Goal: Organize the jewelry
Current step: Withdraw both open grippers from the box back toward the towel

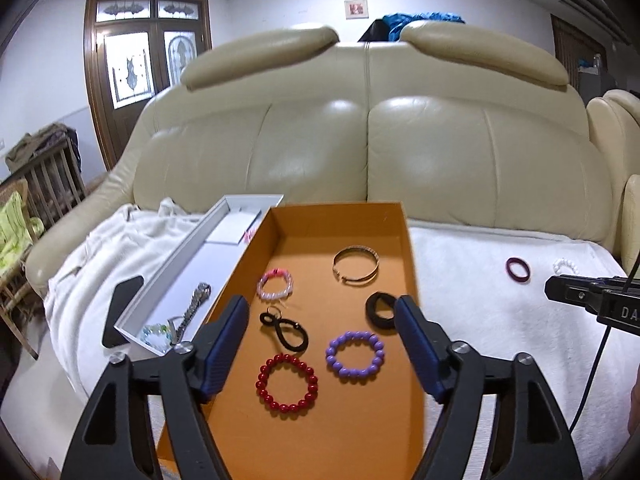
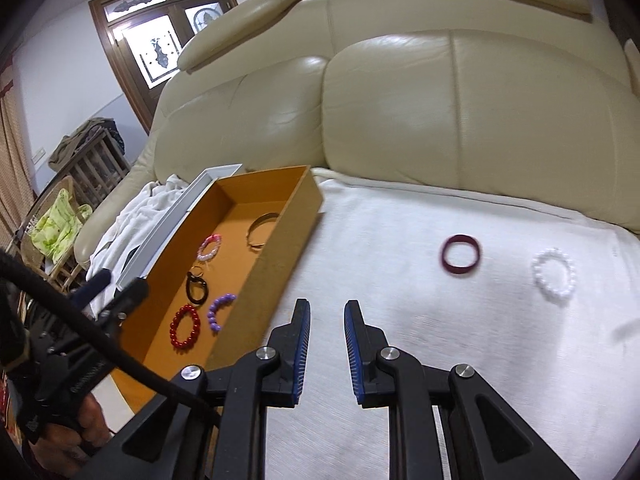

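Two bracelets left outside the orange box [image 2: 280, 236]

The left gripper [image 1: 322, 312] is held wide over the box, the right gripper [image 2: 327, 312] narrowly parted, both empty; the maroon band [image 2: 461, 256] and white bead bracelet [image 2: 554, 274], far right on the white cloth [image 2: 400, 300], could be snagged with cloth.

Place: a home living room
Seating: a cream leather sofa [image 1: 368, 128] is filling the view, a white blanket [image 2: 400, 320] lying over its seat
Door: a wooden door with stained glass [image 1: 140, 52] is standing behind
Corner: a wicker chair [image 1: 16, 248] is sitting beside a wooden crate [image 1: 52, 176]
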{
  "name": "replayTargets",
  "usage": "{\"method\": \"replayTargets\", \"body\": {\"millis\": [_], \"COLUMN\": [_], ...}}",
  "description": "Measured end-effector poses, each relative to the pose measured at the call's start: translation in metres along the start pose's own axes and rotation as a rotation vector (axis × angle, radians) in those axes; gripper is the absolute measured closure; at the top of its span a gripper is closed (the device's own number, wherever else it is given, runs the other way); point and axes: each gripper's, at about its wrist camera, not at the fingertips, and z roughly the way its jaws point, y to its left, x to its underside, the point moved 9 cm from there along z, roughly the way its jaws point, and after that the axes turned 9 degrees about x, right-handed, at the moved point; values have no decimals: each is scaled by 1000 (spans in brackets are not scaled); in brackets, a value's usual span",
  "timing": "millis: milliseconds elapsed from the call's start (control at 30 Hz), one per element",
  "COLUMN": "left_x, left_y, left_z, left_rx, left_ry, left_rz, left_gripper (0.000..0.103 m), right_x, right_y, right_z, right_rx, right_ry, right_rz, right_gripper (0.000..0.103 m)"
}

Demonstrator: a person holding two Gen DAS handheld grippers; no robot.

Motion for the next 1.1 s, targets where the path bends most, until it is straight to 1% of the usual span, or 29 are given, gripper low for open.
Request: {"method": "replayTargets", "body": {"millis": [267,333,433,567,667,733,867,1100], "left_x": [-18,-22,-27,-33,-37,-38,-43,-51], "left_y": [-11,-14,-22,-39,-53,-61,-78,-109], "left_z": [-35,-42,-53,-65,-71,-75,-82,-97], "left_rx": [-26,-28,-33,-17,-12,-21,-28,7], "left_ry": [-40,-53,-69,-86,-96,-105,-115,-136], "left_rz": [6,12,21,33,43,52,92,134], "left_gripper": [20,17,16,14,11,8,8,8], "right_x": [1,1,2,3,5,6,8,11], "right_y": [-44,-51,-64,-84,-99,-110,-131,-159], "right_z": [-19,-23,-30,-38,-44,-50,-59,-75], "right_rx": [33,44,55,70,89,102,122,144], "right_ry": [-11,-16,-22,-33,-39,-46,-61,-84], "right_rz": [57,57,68,93,107,116,139,181], "right_gripper": [83,83,83,83,79,78,78,78]}}
